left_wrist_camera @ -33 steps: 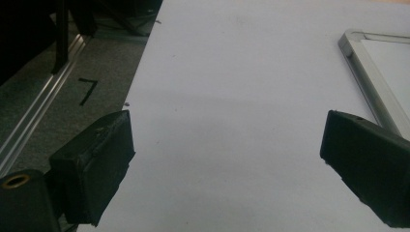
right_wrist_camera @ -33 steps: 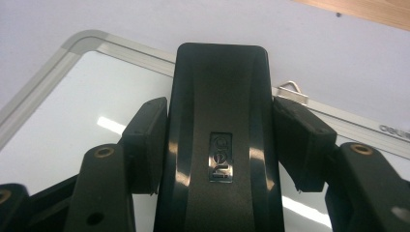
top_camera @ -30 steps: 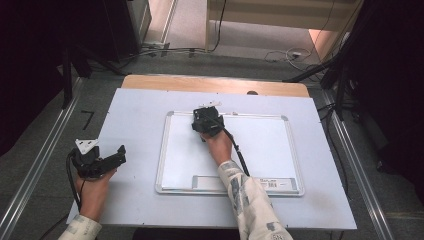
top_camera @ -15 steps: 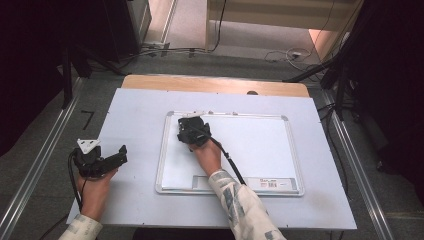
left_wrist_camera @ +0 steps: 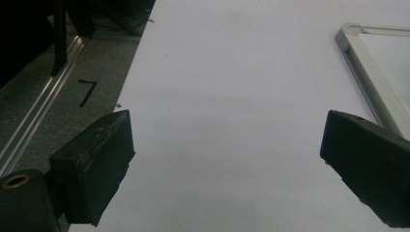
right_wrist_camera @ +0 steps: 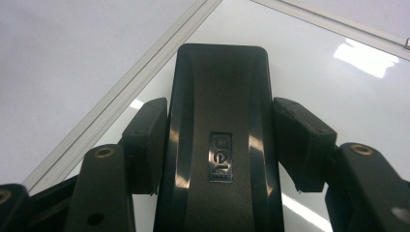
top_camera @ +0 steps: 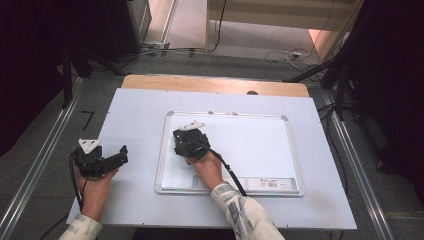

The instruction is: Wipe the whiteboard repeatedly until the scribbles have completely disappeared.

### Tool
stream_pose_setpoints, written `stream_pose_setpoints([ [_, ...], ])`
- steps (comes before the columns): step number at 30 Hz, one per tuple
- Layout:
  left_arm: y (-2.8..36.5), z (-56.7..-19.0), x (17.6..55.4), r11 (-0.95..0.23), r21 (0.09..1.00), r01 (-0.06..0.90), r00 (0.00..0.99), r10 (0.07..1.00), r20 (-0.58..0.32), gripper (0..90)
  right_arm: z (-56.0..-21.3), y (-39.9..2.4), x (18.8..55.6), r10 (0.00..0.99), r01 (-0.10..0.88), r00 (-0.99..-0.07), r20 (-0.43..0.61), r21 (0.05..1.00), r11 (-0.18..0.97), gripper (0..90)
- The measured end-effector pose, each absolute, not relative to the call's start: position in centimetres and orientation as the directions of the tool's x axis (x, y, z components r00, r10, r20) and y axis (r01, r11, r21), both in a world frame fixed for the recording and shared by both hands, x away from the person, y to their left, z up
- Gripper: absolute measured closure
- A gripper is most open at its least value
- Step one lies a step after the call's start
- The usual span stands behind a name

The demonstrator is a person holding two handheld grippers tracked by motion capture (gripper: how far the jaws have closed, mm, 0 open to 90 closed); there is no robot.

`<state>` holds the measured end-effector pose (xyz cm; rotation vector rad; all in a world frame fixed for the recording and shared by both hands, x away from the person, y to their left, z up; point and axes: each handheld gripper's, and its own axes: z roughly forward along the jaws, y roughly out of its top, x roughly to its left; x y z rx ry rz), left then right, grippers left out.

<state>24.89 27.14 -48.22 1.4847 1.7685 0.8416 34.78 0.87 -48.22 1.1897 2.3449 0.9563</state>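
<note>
1. the right gripper [top_camera: 184,140] is over the left part of the whiteboard [top_camera: 260,145], its jaws clamped on a black whiteboard eraser [right_wrist_camera: 220,140] from both sides.
2. in the right gripper view the eraser stands between the two black pads, a small embossed badge on its glossy back, and its far end reaches toward the board's silver frame [right_wrist_camera: 145,72], which runs diagonally just past it.
3. the whiteboard lies flat on the pale bench [top_camera: 135,115], with a small barcode label [top_camera: 274,183] near its bottom edge; its writing face looks blank and shows glare.
4. the right gripper's cable [top_camera: 231,172] trails back across the board beside the hand [top_camera: 207,167] and patterned sleeve [top_camera: 240,212].
5. the left gripper [top_camera: 119,155] rests on the bench well left of the board, jaws apart with bare bench between them; in the left gripper view a corner of the board's frame [left_wrist_camera: 367,82] lies ahead to the right.
6. a wooden strip [top_camera: 215,84] borders the far edge of the bench; metal rails [top_camera: 45,155] run along both sides, and cables [top_camera: 165,50] lie on the grey floor beyond.
7. nothing stands between the eraser and the rest of the board face.
</note>
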Motion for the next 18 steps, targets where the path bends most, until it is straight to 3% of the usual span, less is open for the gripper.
stream_pose_setpoints([
  [18,27.1,-48.3,24.9,0.142,0.817,0.559,-0.13,0.988,-0.082,5.5,-48.3,0.0,33.4,0.797,0.567,-0.603,-0.004,0.701,0.433,38.4],
])
